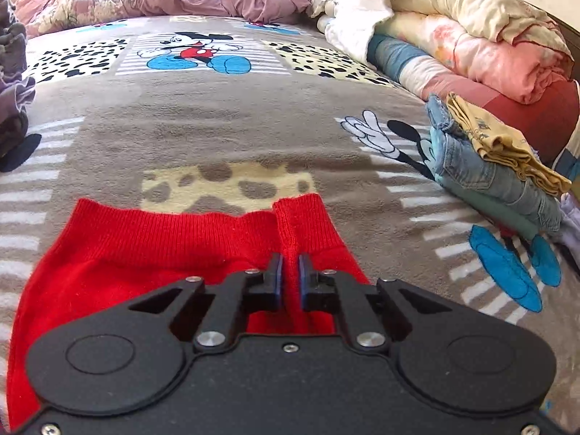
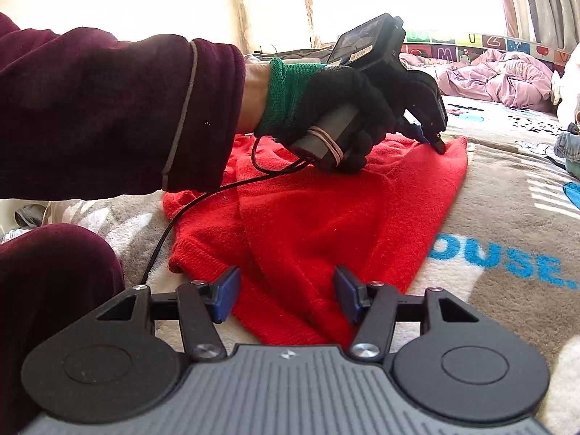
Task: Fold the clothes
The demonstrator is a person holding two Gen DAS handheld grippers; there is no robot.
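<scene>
A: Where the red sweater [image 1: 152, 253] lies flat on the blanket [image 1: 224, 123], near its front edge, we see the left gripper [image 1: 291, 264] nearly closed, blue pads pinching a ridge of red knit

B: We note the right gripper [image 2: 286, 291] about half open, straddling the sweater's hem without pressing it. A gloved hand [image 2: 326, 108] carries the left tool

A: Folded clothes [image 1: 496, 177] are stacked toward the blanket's right edge
</scene>
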